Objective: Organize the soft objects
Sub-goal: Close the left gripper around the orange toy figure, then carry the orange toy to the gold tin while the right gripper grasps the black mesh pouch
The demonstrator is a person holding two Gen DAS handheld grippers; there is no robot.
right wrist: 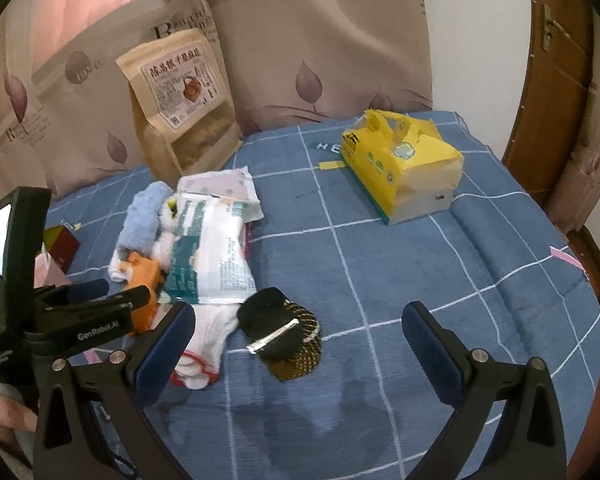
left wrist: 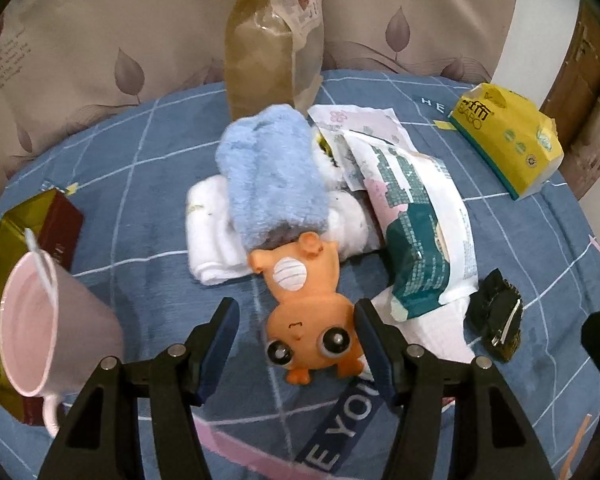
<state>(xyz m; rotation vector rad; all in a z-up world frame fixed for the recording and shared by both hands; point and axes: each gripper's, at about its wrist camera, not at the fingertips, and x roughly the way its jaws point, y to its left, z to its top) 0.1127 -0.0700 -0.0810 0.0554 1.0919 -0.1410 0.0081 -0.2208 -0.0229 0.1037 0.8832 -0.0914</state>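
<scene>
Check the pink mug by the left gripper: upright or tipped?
Tipped. In the left wrist view the pink mug lies on its side, mouth facing the camera, handle low against the blue cloth. Nothing is visible inside.

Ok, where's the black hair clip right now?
In the right wrist view the black hair clip lies on the blue blanket ahead of the open right gripper, beside the white sock.
</scene>
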